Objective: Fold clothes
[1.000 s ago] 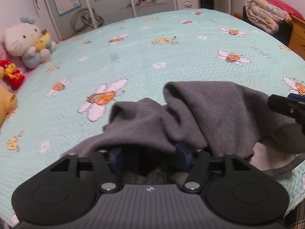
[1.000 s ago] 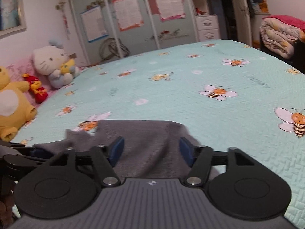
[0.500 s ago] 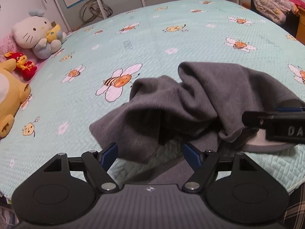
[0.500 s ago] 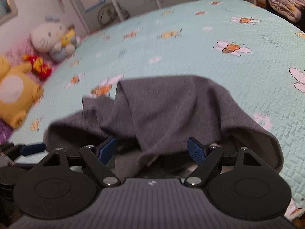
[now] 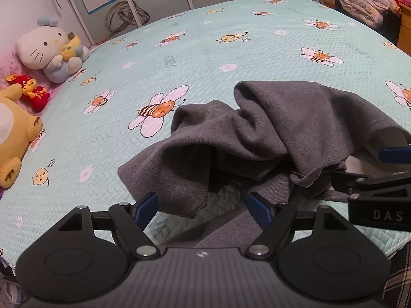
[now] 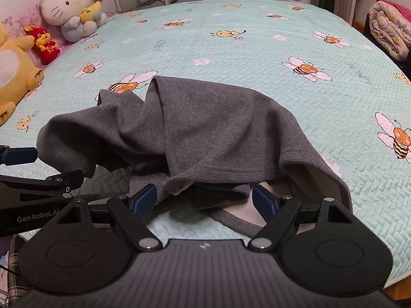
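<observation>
Left wrist view showed the left tool (image 5: 203, 205) spread, empty, before the crumpled grey garment (image 5: 257, 138); the right tool (image 6: 204, 201) likewise. Flattening seemingly pending; next, regrasp the hem.

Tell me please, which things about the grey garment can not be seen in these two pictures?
- Grey garment, left wrist view: its right edge is hidden behind the right gripper.
- Right wrist view: its near hem folds under, so the underside is hidden.
- Sleeves and garment type: hidden in the crumpled heap.
</observation>
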